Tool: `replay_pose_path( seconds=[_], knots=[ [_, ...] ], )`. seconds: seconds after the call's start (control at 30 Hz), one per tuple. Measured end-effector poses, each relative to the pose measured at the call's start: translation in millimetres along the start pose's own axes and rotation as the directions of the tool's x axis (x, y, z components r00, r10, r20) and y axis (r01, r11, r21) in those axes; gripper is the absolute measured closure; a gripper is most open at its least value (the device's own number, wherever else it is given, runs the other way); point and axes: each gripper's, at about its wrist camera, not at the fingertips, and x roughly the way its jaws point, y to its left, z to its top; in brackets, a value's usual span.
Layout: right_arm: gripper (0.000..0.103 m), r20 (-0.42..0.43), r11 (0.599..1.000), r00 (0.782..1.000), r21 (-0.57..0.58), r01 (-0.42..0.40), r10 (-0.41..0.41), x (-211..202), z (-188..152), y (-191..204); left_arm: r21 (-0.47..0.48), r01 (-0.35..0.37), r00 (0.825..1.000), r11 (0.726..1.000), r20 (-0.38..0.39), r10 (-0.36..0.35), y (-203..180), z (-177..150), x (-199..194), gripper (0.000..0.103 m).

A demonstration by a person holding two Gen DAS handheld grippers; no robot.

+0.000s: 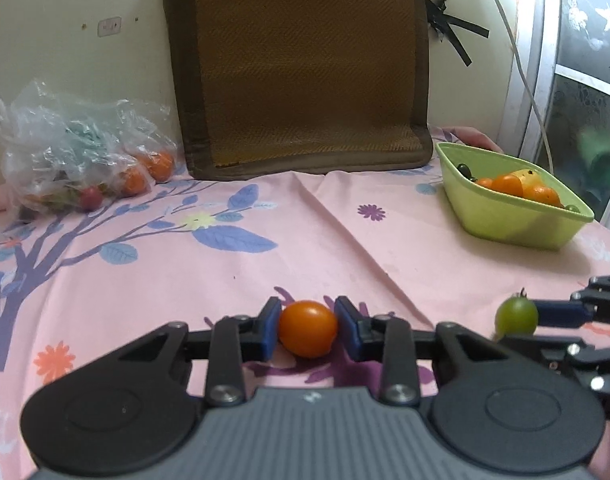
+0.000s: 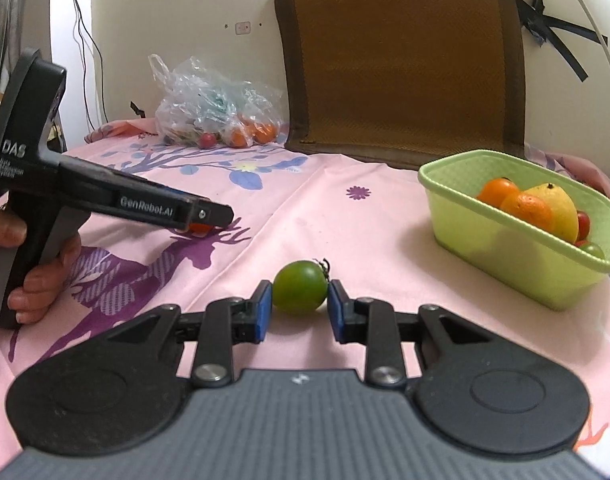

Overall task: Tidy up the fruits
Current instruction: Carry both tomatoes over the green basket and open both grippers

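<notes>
My left gripper (image 1: 307, 330) is shut on an orange tomato (image 1: 308, 327), low over the pink cloth. My right gripper (image 2: 299, 302) is shut on a green tomato (image 2: 300, 286); it also shows at the right edge of the left wrist view (image 1: 517, 316). A green basket (image 2: 505, 240) at the right holds oranges, a yellow fruit and small tomatoes; it also shows in the left wrist view (image 1: 505, 220). The left gripper body (image 2: 145, 204) shows from the side in the right wrist view, with the orange tomato (image 2: 199, 228) under its tip.
A clear plastic bag (image 1: 77, 160) with more fruit lies at the back left by the wall. A brown woven cushion (image 1: 305, 68) leans on the wall behind. Cables hang at the right wall. The pink floral cloth (image 1: 265, 272) covers the table.
</notes>
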Motion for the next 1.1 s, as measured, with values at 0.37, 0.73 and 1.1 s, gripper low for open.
replay_pose_path(
  seconds=[0.37, 0.73, 1.1],
  knots=[
    [0.071, 0.154, 0.994, 0.985, 0.097, 0.059, -0.073, -28, 6, -30, -0.041, 0.256, 0.967, 0.966, 0.027, -0.255, -52, 70, 18, 0.073],
    [0.071, 0.244, 0.923, 0.911, 0.279, 0.263, -0.333, -27, 39, -145, -0.073, 0.345, 0.934, 0.936, -0.075, -0.35, -130, 147, 115, 0.073],
    [0.055, 0.186, 0.885, 0.914, 0.378, 0.272, -0.36, -7, 36, -179, -0.119, 0.334, 0.936, 0.935, -0.077, -0.344, -143, 149, 141, 0.059]
  ],
)
